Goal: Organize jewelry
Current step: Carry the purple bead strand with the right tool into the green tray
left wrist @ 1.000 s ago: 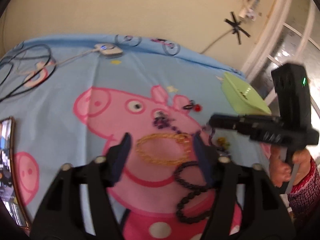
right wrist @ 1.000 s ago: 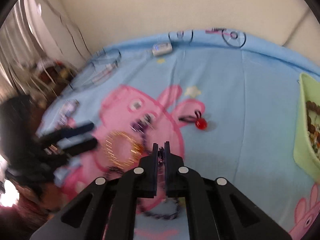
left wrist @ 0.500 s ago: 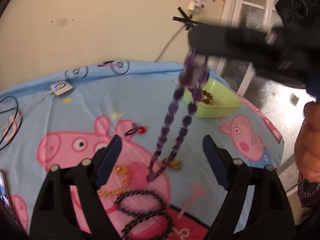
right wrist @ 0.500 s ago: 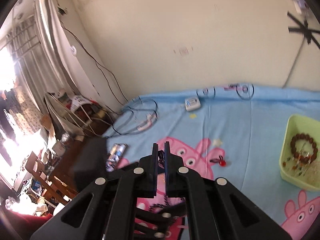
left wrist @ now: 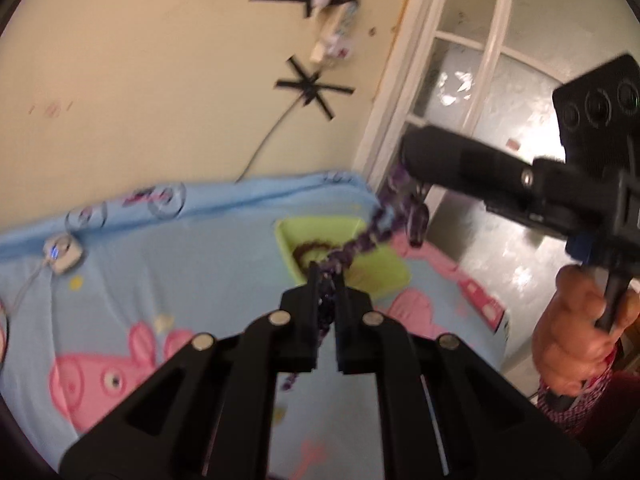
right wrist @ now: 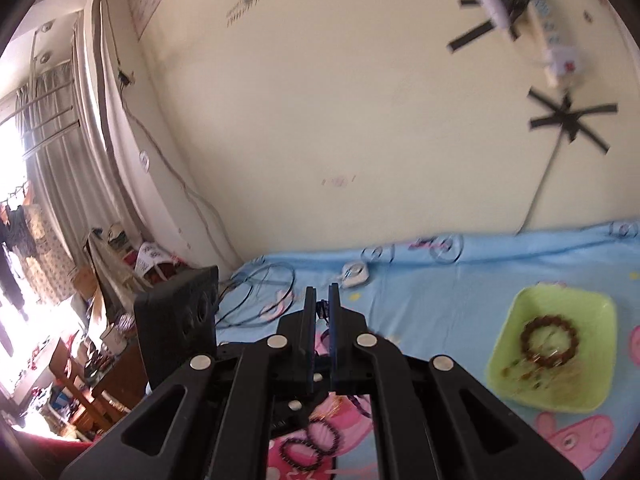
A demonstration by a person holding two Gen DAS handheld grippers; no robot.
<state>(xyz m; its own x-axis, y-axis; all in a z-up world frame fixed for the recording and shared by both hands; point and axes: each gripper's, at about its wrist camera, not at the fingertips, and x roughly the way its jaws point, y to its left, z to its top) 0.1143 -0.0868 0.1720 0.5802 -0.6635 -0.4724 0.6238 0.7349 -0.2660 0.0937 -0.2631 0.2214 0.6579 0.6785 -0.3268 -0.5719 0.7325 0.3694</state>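
Both tools pinch one purple beaded necklace (left wrist: 362, 236), strung taut between left tool (left wrist: 326, 276) and right tool (left wrist: 408, 160) above a glossy green square dish (left wrist: 384, 272) holding a brown bead bracelet (right wrist: 550, 340), on the cartoon-pig bedsheet (left wrist: 180, 272).

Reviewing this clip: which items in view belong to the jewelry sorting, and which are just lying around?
Part of the job:
- purple beaded necklace, strung between left gripper and right gripper
- light green square tray with brown bead bracelet
- black bead strand on the bedsheet

Lying about:
- white corded switch box
- tangled dark cables
- white power strip taped to the wall
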